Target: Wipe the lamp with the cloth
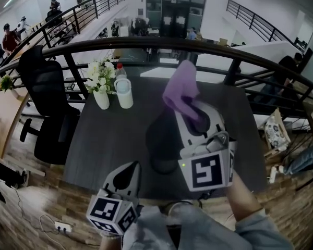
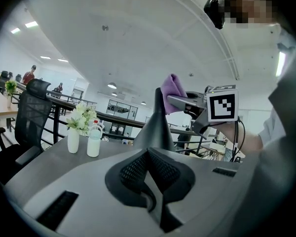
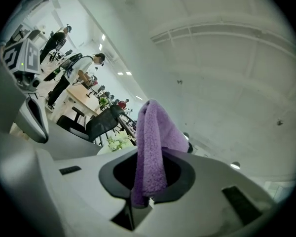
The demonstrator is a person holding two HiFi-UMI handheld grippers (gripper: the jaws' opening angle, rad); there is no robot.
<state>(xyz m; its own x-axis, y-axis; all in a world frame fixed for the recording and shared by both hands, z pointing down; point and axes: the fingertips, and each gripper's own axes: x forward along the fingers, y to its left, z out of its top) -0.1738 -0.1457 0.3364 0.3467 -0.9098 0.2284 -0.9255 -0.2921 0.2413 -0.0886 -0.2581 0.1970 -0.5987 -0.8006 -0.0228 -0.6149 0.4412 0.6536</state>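
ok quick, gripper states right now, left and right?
Left gripper: shut, nothing between its jaws.
Right gripper: shut on the fuzzy purple cloth.

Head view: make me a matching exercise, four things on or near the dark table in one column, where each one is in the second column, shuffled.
Things
1. cloth
2. lamp
3. vase
4. office chair

Places
A. on the floor, left of the table
B. middle of the table
C. pinched in the right gripper
D. far left part of the table, holding white flowers

Pairs: 1-C, 2-B, 3-D, 4-A
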